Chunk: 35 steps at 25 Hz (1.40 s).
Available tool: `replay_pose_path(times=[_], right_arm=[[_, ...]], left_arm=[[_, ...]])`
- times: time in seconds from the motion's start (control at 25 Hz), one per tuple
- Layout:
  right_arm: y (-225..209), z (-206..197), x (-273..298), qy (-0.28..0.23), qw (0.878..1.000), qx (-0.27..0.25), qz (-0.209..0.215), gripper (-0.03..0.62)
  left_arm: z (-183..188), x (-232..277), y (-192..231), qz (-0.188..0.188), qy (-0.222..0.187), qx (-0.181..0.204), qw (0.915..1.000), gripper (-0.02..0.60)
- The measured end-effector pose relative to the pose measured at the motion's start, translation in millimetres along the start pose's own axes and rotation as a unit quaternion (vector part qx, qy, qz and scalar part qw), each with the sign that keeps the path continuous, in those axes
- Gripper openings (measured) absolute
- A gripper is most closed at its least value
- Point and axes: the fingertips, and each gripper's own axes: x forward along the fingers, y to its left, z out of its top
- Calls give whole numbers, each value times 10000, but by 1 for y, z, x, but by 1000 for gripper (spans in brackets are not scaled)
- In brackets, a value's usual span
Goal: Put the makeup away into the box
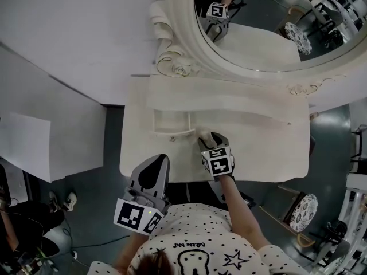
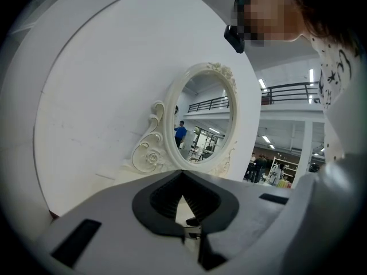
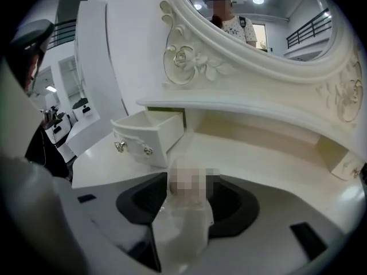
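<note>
At the left, the left tongs were held level off the front edge of the white tabletop, over the dark floor. In the left gripper view their two dark pads were seen drawn together at the tips, with nothing caught between them. Further along, a small white drawer was seen pulled out from under the raised shelf at the back of the tabletop, its front set with two small knobs. Just right of the drawer's front, and outside it, a pale translucent makeup container was found over the tabletop. Whether it rested on the surface could not be told. The right tongs were tilted steeply down around it. In the right gripper view their jaws were seen standing partly open on either side of the makeup container, which filled most of the gap, and no pressing by the pads was made out. At the upper right, an oval carved mirror was mounted behind the shelf.
</note>
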Motion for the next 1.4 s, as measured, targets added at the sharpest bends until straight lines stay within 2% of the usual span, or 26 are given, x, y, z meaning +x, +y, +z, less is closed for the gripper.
replay_pose_path(times=[0.16, 0.36, 0.52, 0.72, 0.88, 1.16, 1.4], right_arm=[[-1, -7, 5, 116, 9999, -123, -2, 204], [0, -8, 4, 163, 9996, -212, 89, 158], [-2, 1, -4, 1, 9997, -228, 58, 147], [-11, 36, -34, -628, 9980, -54, -14, 144], [-14, 69, -74, -1286, 9916, 137, 46, 143], [-10, 120, -157, -2425, 9698, 248, 28, 141], [-4, 141, -226, -3143, 9490, 235, -40, 140]], left_arm=[[-1, 0, -2, -17, 18, 6, 10000, -5], [-1, 0, -5, -36, 9, 5, 10000, -5], [-1, -1, -5, -22, -5, 8, 10000, -5], [1, -2, -7, -45, -35, 37, 10000, -5], [5, 0, -11, -115, -99, 67, 9999, -5], [16, 5, -19, -264, -259, 177, 9992, -5], [28, 8, -24, -368, -432, 282, 9980, -5]])
